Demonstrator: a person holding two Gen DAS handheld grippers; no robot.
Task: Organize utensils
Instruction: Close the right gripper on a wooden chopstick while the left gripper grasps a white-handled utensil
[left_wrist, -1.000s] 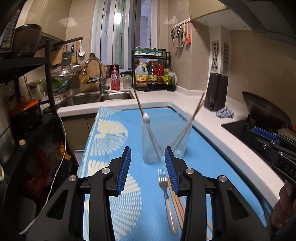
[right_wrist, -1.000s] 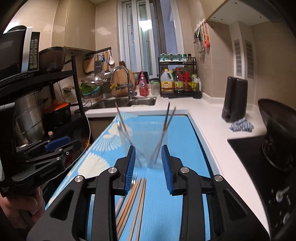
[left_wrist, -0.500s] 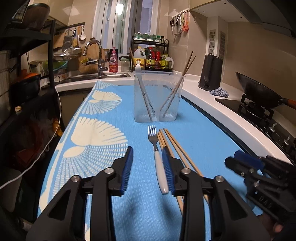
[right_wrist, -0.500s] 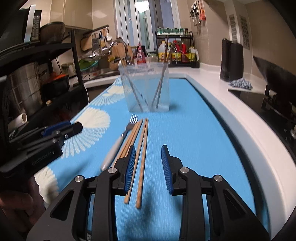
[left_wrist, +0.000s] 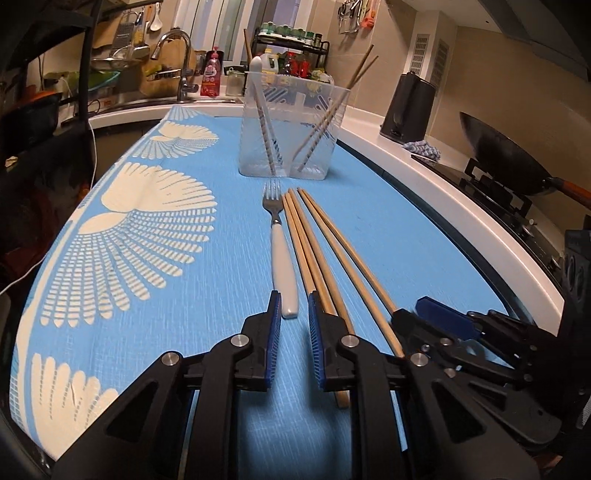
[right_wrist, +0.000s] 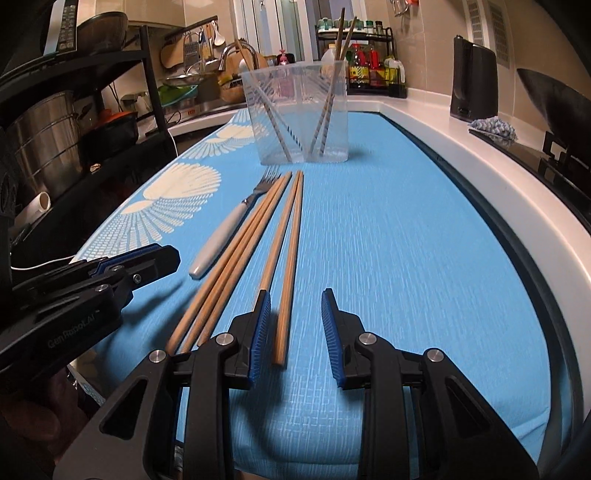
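Observation:
A white-handled fork (left_wrist: 281, 254) lies on the blue mat (left_wrist: 155, 236), tines toward a clear plastic holder (left_wrist: 291, 122) that holds a utensil and two chopsticks. Several wooden chopsticks (left_wrist: 325, 258) lie right of the fork. My left gripper (left_wrist: 293, 310) is open, low over the mat, its jaws straddling the fork's handle end. My right gripper (right_wrist: 295, 314) is open, low over the mat, with the near end of one chopstick (right_wrist: 286, 273) between its jaws. The fork (right_wrist: 225, 229) and holder (right_wrist: 299, 114) also show in the right wrist view.
A sink and faucet (left_wrist: 177, 62) sit at the back left, a bottle rack (left_wrist: 291, 62) behind the holder. A black kettle (left_wrist: 410, 107), a cloth (left_wrist: 423, 147) and a wok (left_wrist: 506, 162) on the stove are to the right. A dark shelf unit (right_wrist: 74, 122) stands left.
Both grippers have come down and back from near the holder to the near ends of the fork and chopsticks. The left gripper's jaws have narrowed around the fork handle.

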